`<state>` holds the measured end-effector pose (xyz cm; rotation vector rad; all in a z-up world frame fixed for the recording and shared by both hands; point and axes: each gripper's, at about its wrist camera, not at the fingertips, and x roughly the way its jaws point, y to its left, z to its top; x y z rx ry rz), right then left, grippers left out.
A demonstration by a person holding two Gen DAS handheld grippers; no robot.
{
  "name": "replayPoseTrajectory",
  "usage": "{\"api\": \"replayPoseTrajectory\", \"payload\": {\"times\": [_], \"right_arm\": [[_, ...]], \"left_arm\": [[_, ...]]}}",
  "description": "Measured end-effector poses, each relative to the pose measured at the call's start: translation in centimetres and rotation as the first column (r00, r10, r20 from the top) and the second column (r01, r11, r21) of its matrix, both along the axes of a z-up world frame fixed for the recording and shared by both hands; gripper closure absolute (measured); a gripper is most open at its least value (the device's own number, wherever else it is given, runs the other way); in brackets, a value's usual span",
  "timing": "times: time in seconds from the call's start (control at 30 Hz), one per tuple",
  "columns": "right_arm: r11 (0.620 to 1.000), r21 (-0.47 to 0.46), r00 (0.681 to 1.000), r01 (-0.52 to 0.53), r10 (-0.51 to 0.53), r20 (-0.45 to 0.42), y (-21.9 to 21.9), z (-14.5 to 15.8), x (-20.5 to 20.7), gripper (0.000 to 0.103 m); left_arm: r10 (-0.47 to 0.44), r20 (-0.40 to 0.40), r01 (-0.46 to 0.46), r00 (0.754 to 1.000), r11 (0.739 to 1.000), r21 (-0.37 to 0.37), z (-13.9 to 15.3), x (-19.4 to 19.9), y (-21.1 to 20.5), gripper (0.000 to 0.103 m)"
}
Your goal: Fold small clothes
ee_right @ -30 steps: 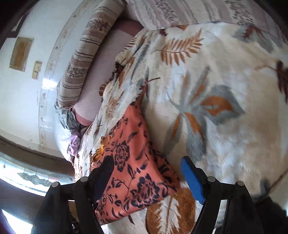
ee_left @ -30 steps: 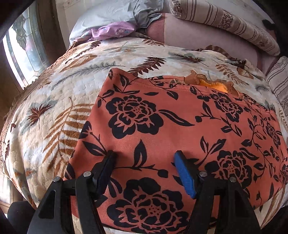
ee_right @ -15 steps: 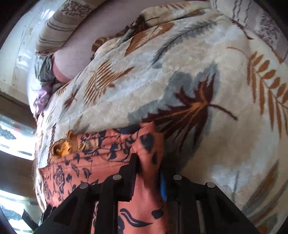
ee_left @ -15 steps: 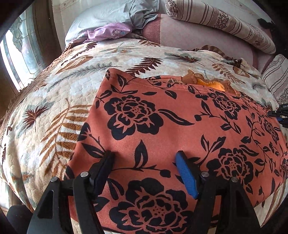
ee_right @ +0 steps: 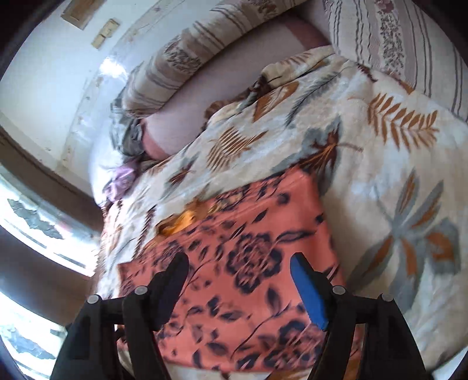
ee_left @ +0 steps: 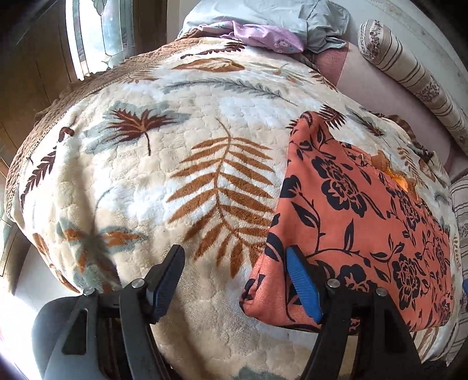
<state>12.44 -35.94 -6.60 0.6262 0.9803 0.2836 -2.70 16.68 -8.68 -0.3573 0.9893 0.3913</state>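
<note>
From my left wrist camera I see the left gripper point(ee_left: 234, 277) spread wide with nothing between its fingers, poised over the leaf-print blanket point(ee_left: 181, 163); its blue-padded finger sits at the near left corner of the orange floral garment point(ee_left: 362, 222), though I cannot tell whether it touches the cloth. The garment lies flat on the blanket, to the right in this view, with a small yellow-orange bit of cloth point(ee_left: 395, 175) showing at its far edge. Beyond it are a lilac cloth point(ee_left: 263, 35), a grey pillow point(ee_left: 263, 11) and a striped bolster point(ee_left: 415, 79). On my right wrist camera, which is motion-blurred, the right gripper point(ee_right: 237, 280) is likewise wide apart and gripping nothing, poised above the garment point(ee_right: 251, 263), which spreads beneath both fingers. The blanket point(ee_right: 395, 181) extends off to the right.
</note>
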Motion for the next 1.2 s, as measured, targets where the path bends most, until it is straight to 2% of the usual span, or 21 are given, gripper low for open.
{"api": "replayPoseTrajectory", "payload": {"times": [0.1,0.2,0.27,0.3,0.33,0.37,0.4,0.47,0.57,0.67,0.77,0.87,0.93,1.07,1.2], "right_arm": [[0.991,0.112,0.996,-0.069,0.076,-0.055,2.7,-2.0,-3.5,0.028],[0.983,0.161,0.989,-0.092,0.109,-0.098,4.1,-4.5,-5.1,0.028],[0.980,0.185,0.989,-0.075,0.097,-0.111,4.1,-6.1,-5.2,0.028],[0.979,0.198,0.991,-0.052,0.075,-0.113,3.6,-6.8,-5.1,0.028],[0.976,0.217,0.990,0.015,0.016,-0.142,2.6,-7.5,-5.2,0.028],[0.960,0.260,0.984,0.100,-0.056,-0.171,1.2,-8.1,-5.6,0.028],[0.940,0.294,0.975,0.172,-0.120,-0.186,-0.1,-8.3,-6.2,0.028],[0.937,0.257,0.967,0.236,-0.200,-0.160,-1.9,-7.0,-7.5,0.028],[0.941,0.245,0.968,0.233,-0.202,-0.146,-2.7,-5.7,-8.8,0.027],[0.947,0.240,0.966,0.212,-0.165,-0.201,-1.8,-6.4,-9.4,0.026],[0.941,0.249,0.954,0.229,-0.166,-0.250,-1.0,-8.3,-8.7,0.026],[0.924,0.272,0.946,0.269,-0.200,-0.254,-0.8,-9.4,-7.3,0.025],[0.920,0.276,0.949,0.278,-0.220,-0.226,-0.9,-9.0,-6.3,0.025],[0.913,0.266,0.944,0.309,-0.260,-0.203,-1.4,-8.9,-4.6,0.025],[0.922,0.232,0.945,0.311,-0.273,-0.182,-1.0,-9.0,-3.9,0.027]], "left_arm": [[-0.066,0.035,0.066,0.997,0.998,0.009,1.3,0.9,-1.0,0.030],[-0.142,0.070,0.140,0.987,0.990,0.029,1.9,2.4,-2.4,0.030],[-0.141,0.002,0.140,0.990,0.987,0.084,0.1,4.0,-2.5,0.030],[-0.123,-0.073,0.130,0.990,0.986,0.108,-1.5,4.7,-2.1,0.030],[-0.116,-0.085,0.123,0.990,0.989,0.079,-2.4,4.7,-1.5,0.029],[-0.094,-0.046,0.096,0.995,0.994,0.050,-2.1,4.1,-0.9,0.029],[-0.069,-0.043,0.072,0.997,0.996,0.056,-1.6,3.7,-0.8,0.029],[-0.062,-0.019,0.063,0.998,0.995,0.083,-0.5,3.2,-1.1,0.030],[-0.096,0.017,0.094,0.995,0.992,0.089,1.0,3.7,-2.3,0.030],[-0.143,0.050,0.142,0.988,0.989,0.030,1.8,5.0,-4.5,0.030],[-0.202,0.063,0.199,0.977,0.979,0.047,1.8,6.5,-7.6,0.030],[-0.213,0.023,0.211,0.977,0.975,0.075,0.6,8.1,-9.2,0.030],[-0.199,-0.014,0.199,0.980,0.976,0.086,-0.4,8.6,-9.5,0.030],[-0.213,-0.024,0.214,0.977,0.970,0.113,-0.8,8.6,-9.7,0.030],[-0.220,-0.025,0.222,0.975,0.968,0.117,-0.8,8.4,-9.6,0.030]]}}
